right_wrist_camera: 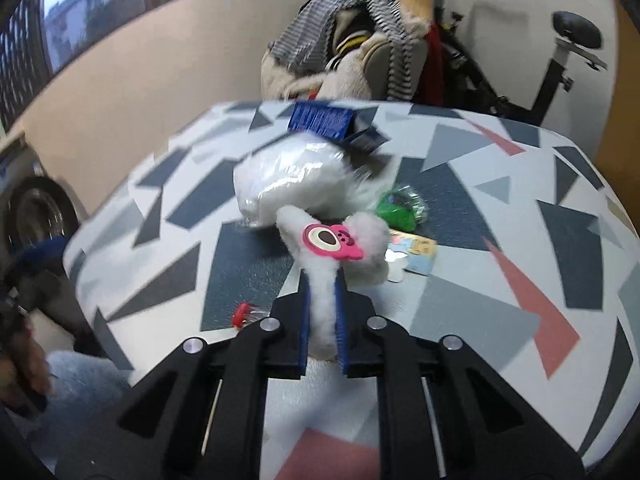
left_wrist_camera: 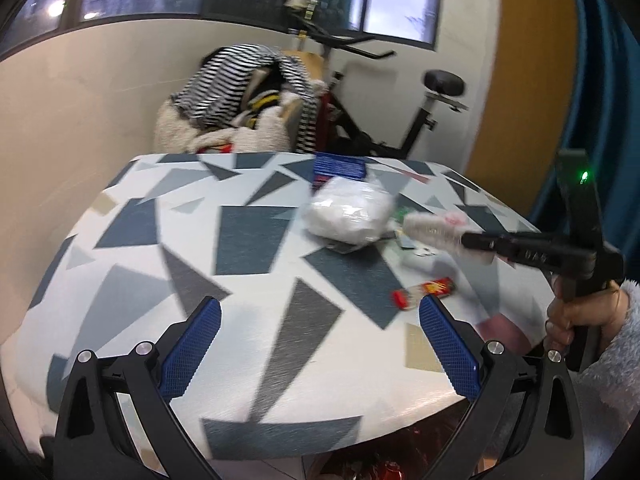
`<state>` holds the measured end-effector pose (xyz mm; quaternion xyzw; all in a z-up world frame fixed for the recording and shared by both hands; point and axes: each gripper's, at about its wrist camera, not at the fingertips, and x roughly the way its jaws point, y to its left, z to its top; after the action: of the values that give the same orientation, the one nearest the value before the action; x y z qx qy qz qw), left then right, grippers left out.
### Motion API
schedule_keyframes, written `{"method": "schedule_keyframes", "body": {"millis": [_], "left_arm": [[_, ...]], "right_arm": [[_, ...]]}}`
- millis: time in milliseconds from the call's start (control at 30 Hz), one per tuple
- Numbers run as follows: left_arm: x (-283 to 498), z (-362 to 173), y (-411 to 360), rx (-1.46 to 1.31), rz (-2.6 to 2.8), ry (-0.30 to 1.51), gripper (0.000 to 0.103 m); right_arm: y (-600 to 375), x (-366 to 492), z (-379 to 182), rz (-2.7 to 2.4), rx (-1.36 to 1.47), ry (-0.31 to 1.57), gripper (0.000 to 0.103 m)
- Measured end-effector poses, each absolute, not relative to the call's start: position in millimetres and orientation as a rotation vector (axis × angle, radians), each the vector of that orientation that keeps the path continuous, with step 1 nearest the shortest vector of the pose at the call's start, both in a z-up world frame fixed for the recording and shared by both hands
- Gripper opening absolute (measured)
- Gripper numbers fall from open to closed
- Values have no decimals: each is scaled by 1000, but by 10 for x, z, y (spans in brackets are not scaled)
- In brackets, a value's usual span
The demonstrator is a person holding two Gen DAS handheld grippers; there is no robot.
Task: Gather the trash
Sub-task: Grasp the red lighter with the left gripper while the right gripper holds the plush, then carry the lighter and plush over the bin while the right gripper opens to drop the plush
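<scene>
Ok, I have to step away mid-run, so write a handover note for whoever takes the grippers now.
Right gripper: shut on the fluffy white item with the pink bear charm, held above the table.
Left gripper: open, holding nothing, over the table's near edge.
On the table: red wrapper, white plastic bag, green wrapper, small card, blue box.
Done: one item picked up. Left: drop it off, then collect the rest. No bin is in view.

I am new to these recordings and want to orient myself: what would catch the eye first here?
First, the white fluffy item with a pink bear charm, clamped in the right hand-held gripper above the patterned table. Behind it lies a big clear bag of white stuff, near the table's middle. The left hand-held gripper hangs open and empty at the near edge, a red wrapper just ahead.
</scene>
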<state>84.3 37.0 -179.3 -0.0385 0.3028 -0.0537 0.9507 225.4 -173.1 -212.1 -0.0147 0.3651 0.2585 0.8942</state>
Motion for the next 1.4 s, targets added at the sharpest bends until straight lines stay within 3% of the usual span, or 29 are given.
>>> {"method": "schedule_keyframes", "body": {"millis": [400,633,867,1067,1100,1133,1400], "left_arm": [[1552,-2066,-395,103,-335,743,97],[1952,-2283,-737,237,-405,839,75],[2137,-2510,-1004,389,-473,908,62],[2287,-2524,-893,256,-495,960,43],[2281,-2521,-890,253,-488,955,33],[2268,-2518,-880,250,-485,954,30],[2111,-2441,-712,136,-451,946,24]], "right_arm": [[-2326,1975,-1972,410,42,731,14],[-2614,1946,-2018,381,95,722,14],[-2746,1914,-2048,371,123,715,14],[-2768,1902,-2069,368,132,715,14],[-2760,1902,-2069,367,133,715,14],[-2766,1895,-2071,367,133,715,14],[-2733,1848,-2066,375,127,720,14]]}}
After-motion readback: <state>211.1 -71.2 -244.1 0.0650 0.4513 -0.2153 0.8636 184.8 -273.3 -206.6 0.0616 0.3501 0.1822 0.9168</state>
